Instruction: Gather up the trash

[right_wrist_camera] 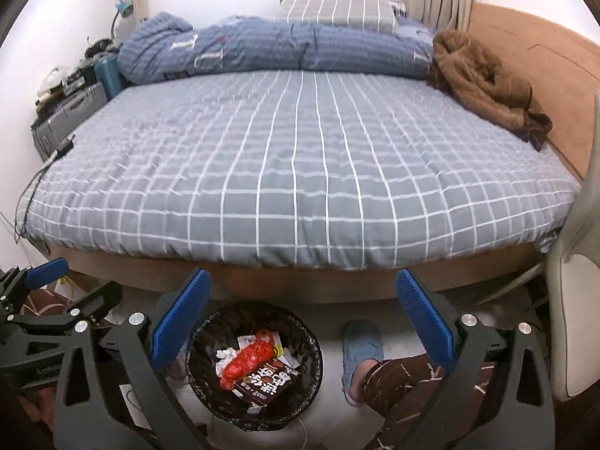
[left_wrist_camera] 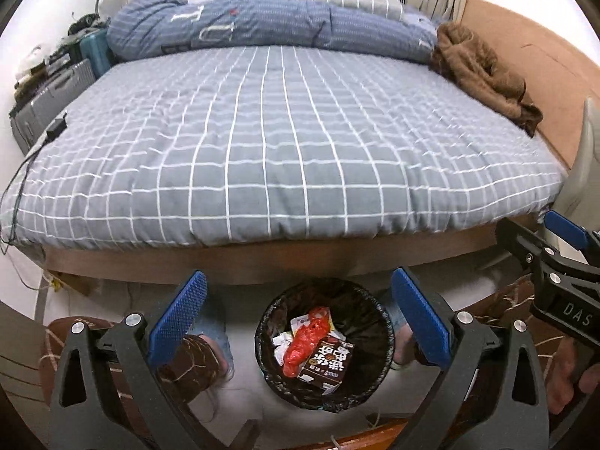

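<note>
1. The left gripper (left_wrist_camera: 298,318) hangs above the trash bin (left_wrist_camera: 378,365). Its blue fingers (left_wrist_camera: 180,318) stand wide apart with nothing between them. The bin shows through the gap, toward 6 o'clock in the left wrist view.

2. The right gripper (right_wrist_camera: 303,318) also has its fingers (right_wrist_camera: 423,318) spread wide and holds nothing. In its view the bin (right_wrist_camera: 311,367) sits at about 7 o'clock, under the left finger rather than centred.

3. The collected trash lies inside the black-lined bin: a red plastic bag (left_wrist_camera: 305,339), a brown carton with printed characters (left_wrist_camera: 326,362) leaning beside it, and crumpled white paper (left_wrist_camera: 281,341) at the 9 o'clock side of the pile. The carton rests on top of the other pieces, which suggests it is the latest item dropped.

4. The bin stands on the floor just in front of the bed frame, between the person's slippered feet (right_wrist_camera: 362,352). This placement keeps it directly under both grippers, so a release needs no sideways reach.

5. The bed (left_wrist_camera: 281,150) fills the view from 9 to 3 o'clock. Its checked sheet carries a rolled blue duvet (left_wrist_camera: 262,24) at 12 o'clock and a brown garment (left_wrist_camera: 483,71) at 2 o'clock. No loose trash is visible on the sheet.

6. Judgement: both grippers are free for a further pick. If more trash remains, it lies outside these views. A black charger with its cable (left_wrist_camera: 56,127) at the 9 o'clock edge of the bed is not trash and should be left.
</note>
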`<state>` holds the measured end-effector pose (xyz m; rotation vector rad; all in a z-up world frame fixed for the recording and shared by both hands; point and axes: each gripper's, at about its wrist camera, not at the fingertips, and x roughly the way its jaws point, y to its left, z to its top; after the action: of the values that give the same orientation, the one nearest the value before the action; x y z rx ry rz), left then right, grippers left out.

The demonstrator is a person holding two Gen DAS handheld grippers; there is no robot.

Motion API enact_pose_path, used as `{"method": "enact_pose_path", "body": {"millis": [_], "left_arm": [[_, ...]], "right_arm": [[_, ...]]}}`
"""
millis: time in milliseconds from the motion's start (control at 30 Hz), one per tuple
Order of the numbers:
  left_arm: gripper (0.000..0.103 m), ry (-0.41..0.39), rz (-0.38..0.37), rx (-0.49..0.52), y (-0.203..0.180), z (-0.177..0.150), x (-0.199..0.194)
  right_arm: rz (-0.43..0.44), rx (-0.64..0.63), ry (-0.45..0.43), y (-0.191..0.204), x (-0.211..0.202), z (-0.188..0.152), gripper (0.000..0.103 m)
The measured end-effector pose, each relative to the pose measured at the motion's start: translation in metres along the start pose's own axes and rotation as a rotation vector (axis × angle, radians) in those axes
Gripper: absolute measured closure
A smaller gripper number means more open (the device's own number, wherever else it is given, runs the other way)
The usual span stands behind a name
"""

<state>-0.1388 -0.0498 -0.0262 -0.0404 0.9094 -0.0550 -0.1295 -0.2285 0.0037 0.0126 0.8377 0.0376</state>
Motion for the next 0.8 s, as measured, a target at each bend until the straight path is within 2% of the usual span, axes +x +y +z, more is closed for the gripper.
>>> {"method": "enact_pose_path", "body": {"millis": [167,333,800], "left_arm": [[0.006,-0.045,-0.009,-0.005,-0.002,0.0,-0.032],[0.006,-0.068,-0.01,-0.006,-0.001,0.003,-0.052],[0.006,-0.06,0.002,-0.012,0.005,-0.001,-0.051]], "right_arm": [[-0.004,0.002,-0.045,0.002,-0.033,0.004,0.008],[0.001,0.0,-0.061,0.001,-0.049,0.002,0.008],[-0.004,0.012,-0.039,0.0,-0.045,-0.003,0.008]]}}
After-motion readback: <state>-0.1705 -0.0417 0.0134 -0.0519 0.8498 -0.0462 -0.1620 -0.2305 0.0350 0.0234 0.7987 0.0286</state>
